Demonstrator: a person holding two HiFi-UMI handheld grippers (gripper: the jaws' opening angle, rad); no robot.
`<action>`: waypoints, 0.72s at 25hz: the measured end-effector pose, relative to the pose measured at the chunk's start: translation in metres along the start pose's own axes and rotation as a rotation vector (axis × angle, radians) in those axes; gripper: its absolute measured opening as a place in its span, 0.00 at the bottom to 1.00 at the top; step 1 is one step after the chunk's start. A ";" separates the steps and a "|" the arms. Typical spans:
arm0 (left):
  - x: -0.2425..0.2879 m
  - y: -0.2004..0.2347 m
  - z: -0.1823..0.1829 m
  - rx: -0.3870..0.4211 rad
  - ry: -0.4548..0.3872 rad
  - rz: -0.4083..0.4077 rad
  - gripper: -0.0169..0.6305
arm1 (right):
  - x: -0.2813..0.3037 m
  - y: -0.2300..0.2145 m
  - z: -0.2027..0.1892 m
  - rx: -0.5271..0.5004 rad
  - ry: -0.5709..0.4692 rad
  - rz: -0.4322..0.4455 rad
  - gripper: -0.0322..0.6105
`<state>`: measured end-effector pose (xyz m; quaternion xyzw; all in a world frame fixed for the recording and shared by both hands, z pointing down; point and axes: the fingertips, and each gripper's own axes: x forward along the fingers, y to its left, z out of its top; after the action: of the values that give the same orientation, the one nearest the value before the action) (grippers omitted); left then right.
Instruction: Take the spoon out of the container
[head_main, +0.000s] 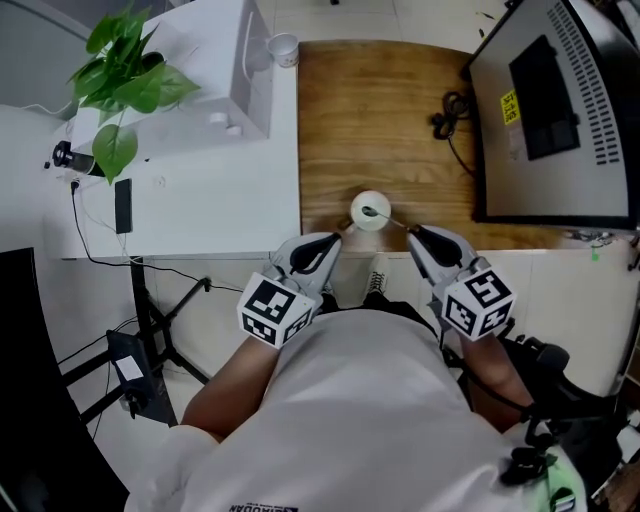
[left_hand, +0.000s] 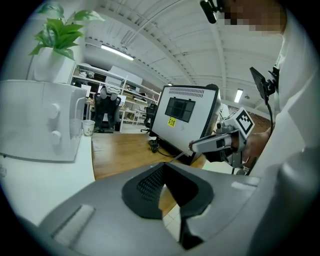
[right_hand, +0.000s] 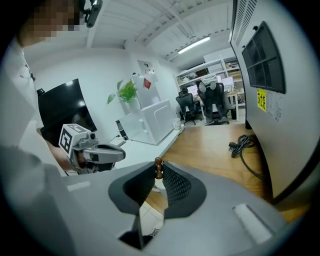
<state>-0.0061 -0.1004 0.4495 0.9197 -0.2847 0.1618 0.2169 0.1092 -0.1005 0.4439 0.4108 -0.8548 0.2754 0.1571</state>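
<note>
A small white container (head_main: 370, 211) stands on the wooden table (head_main: 380, 120) near its front edge. A spoon (head_main: 385, 216) rests with its bowl inside it, the thin handle slanting out to the right. My right gripper (head_main: 411, 231) is shut on the handle's end; in the right gripper view the brown beaded tip (right_hand: 158, 167) sits pinched between the pads. The left gripper (head_main: 333, 240) hovers just left of the container with its tips together and nothing between them. From the left gripper view the spoon handle (left_hand: 177, 154) runs to the right gripper (left_hand: 192, 147); the container is hidden there.
A large grey machine (head_main: 560, 110) fills the table's right side, with a black cable (head_main: 452, 115) coiled beside it. A white appliance (head_main: 215, 70), a paper cup (head_main: 284, 48) and a potted plant (head_main: 125, 80) stand on the white table to the left.
</note>
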 end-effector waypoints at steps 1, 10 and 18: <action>-0.001 -0.001 0.002 0.003 -0.004 -0.001 0.03 | -0.005 0.001 0.003 -0.004 -0.010 0.001 0.13; -0.011 -0.013 0.015 0.032 -0.028 -0.023 0.03 | -0.029 0.021 0.019 -0.023 -0.066 0.000 0.13; -0.006 -0.014 0.025 0.046 -0.038 -0.007 0.03 | -0.035 0.029 0.027 -0.053 -0.087 0.022 0.13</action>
<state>0.0019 -0.0992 0.4214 0.9283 -0.2819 0.1499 0.1906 0.1066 -0.0802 0.3946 0.4088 -0.8723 0.2360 0.1277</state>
